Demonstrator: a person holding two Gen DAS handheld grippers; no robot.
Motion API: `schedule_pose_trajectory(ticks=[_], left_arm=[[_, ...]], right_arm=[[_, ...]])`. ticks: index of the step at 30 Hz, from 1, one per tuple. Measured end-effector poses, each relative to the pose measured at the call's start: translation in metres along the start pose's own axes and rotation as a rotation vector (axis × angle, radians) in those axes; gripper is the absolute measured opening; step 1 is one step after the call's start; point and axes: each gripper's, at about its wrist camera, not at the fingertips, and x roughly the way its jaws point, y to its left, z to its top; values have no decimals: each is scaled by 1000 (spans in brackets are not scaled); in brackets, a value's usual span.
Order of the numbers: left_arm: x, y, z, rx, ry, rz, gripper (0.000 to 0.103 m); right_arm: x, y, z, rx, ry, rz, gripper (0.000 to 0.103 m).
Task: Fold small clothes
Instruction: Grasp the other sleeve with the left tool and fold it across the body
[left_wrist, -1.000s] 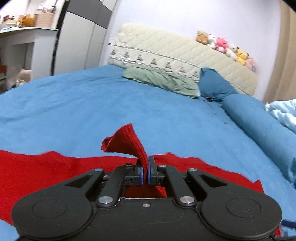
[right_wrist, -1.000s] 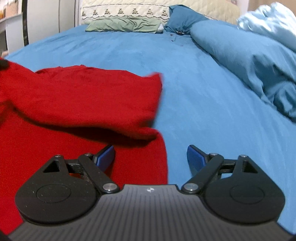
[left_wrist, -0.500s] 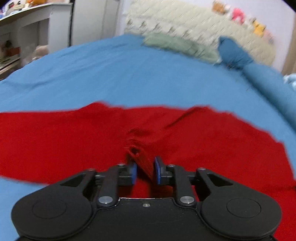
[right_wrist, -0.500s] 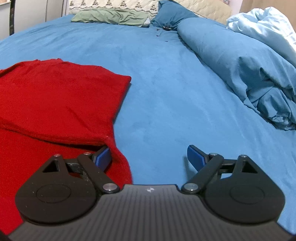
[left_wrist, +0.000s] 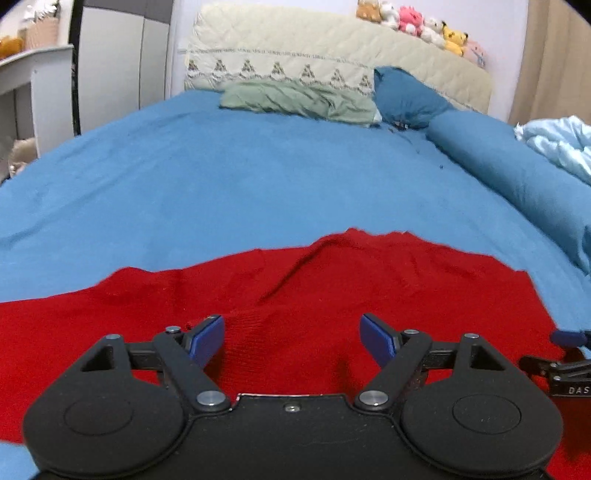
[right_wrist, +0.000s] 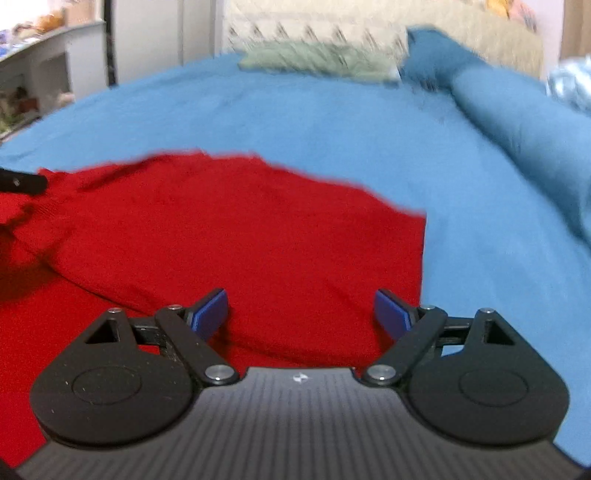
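A red knit garment (left_wrist: 332, 288) lies spread on the blue bed sheet (left_wrist: 258, 166), with one layer folded over another. My left gripper (left_wrist: 291, 338) is open and empty, low over the garment's near part. My right gripper (right_wrist: 301, 315) is open and empty over the folded red garment (right_wrist: 240, 229) near its right edge. The right gripper's tip shows at the right edge of the left wrist view (left_wrist: 569, 338), and the left gripper's tip at the left edge of the right wrist view (right_wrist: 22, 182).
A green pillow (left_wrist: 295, 99), a dark blue pillow (left_wrist: 406, 99) and a quilted headboard (left_wrist: 332, 62) with plush toys (left_wrist: 417, 26) stand at the far end. A blue bolster (left_wrist: 517, 177) and a light blue duvet (left_wrist: 561, 144) lie at right. A white desk (left_wrist: 22, 85) stands at left.
My left gripper has let go of the red fabric it pinched and has opened wide; the fabric now lies flat. My right gripper has shifted left over the garment, still open.
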Motion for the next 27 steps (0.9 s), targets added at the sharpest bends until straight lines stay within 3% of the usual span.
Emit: schedule_pose_trajectory(ticks=[3, 6, 8, 10, 11, 16, 19, 22, 27], left_arm=[[31, 20, -8, 12, 111, -4, 84], [27, 25, -7, 25, 73, -29, 85], [16, 24, -6, 9, 33, -60, 86], [8, 18, -4, 32, -28, -98, 98], [9, 13, -4, 56, -43, -93, 103], [50, 18, 3, 49, 61, -8, 103], [53, 21, 3, 68, 71, 37, 103], [36, 29, 7, 19, 64, 27, 103], [-37, 47, 10, -80, 3, 131, 103]], right_arm=[[7, -22, -11, 95, 22, 23, 103], [2, -35, -13, 116, 30, 17, 102], [-6, -30, -10, 79, 26, -34, 103], [-14, -28, -6, 71, -17, -29, 103], [-16, -28, -2, 82, -42, 0, 103], [15, -19, 19, 94, -54, 20, 103], [48, -28, 22, 149, 48, -1, 103], [47, -39, 20, 207, 22, 15, 103], [20, -31, 19, 145, -5, 17, 103]])
